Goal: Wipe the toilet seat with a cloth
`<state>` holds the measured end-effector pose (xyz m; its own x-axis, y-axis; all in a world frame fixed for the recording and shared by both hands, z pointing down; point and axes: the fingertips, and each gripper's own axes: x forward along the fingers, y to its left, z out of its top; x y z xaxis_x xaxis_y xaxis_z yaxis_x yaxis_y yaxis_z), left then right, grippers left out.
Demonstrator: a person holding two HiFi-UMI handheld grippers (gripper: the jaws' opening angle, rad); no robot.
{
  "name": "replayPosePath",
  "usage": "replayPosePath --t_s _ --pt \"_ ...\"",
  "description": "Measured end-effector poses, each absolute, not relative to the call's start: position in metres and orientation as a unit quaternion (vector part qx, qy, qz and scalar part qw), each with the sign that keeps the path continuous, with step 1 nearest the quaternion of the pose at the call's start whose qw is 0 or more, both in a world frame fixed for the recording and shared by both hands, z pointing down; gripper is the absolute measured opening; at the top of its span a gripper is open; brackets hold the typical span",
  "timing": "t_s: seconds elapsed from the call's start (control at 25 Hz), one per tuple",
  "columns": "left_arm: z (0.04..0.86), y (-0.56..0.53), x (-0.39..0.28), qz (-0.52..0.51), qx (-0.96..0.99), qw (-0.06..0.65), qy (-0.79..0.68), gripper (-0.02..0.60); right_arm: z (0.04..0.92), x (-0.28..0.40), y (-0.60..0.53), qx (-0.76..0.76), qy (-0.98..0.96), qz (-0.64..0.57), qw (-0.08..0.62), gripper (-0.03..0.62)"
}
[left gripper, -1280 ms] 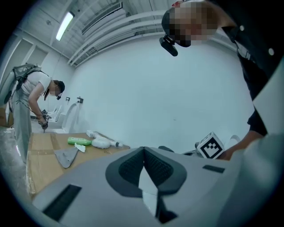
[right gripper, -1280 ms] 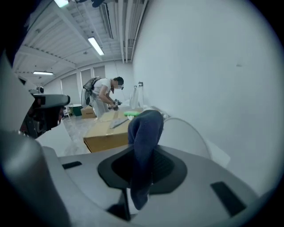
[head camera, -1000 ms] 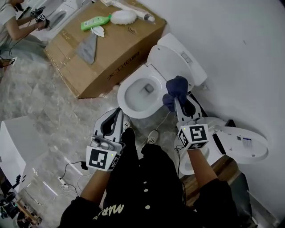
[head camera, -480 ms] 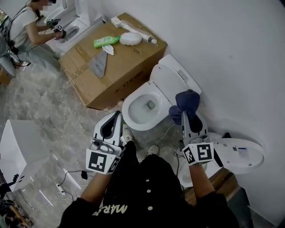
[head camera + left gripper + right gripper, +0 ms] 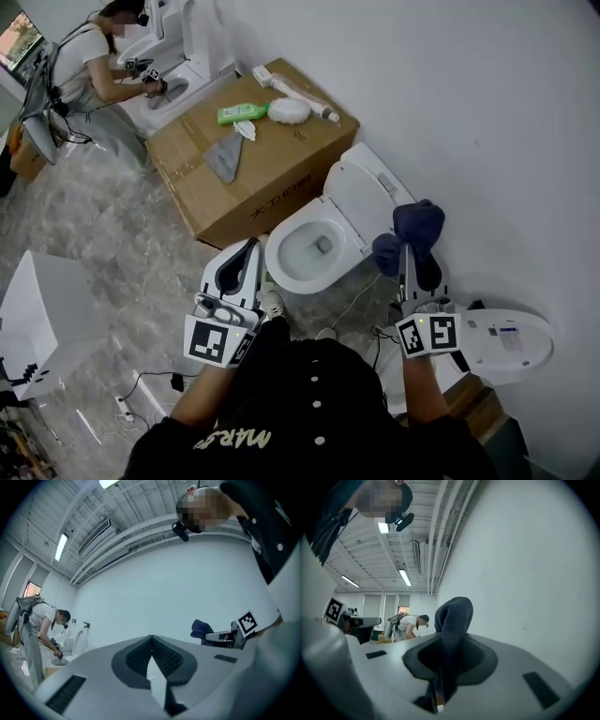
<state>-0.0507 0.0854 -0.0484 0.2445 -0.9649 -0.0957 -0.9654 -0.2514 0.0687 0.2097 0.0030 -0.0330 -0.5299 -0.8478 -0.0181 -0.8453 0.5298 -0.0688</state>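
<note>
Moved rightward since a second ago, the right gripper (image 5: 409,253) holds the dark blue cloth (image 5: 415,228) off the toilet seat (image 5: 284,272), beside the raised lid (image 5: 361,187), with its jaws pressed on the cloth. The left gripper (image 5: 246,255) is near the seat's left edge, jaws closed together with nothing between them.

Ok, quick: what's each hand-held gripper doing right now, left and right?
Left hand-held gripper: closed, empty.
Right hand-held gripper: closed on the dark blue cloth.
</note>
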Motion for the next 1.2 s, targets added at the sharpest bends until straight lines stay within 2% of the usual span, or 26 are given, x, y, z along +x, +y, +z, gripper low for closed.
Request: replayPosePath --t_s 0.72,1.2 --pt "-0.082 0.093 -0.104 0.064 -0.742 0.059 0.665 0.011 -0.062 0.248 0.004 -0.518 0.853 0.031 0.052 0.066" --pt "-0.073 0.095 -0.114 0.056 -0.734 0.055 0.675 0.011 -0.061 0.25 0.005 -0.531 0.845 0.032 0.054 0.066"
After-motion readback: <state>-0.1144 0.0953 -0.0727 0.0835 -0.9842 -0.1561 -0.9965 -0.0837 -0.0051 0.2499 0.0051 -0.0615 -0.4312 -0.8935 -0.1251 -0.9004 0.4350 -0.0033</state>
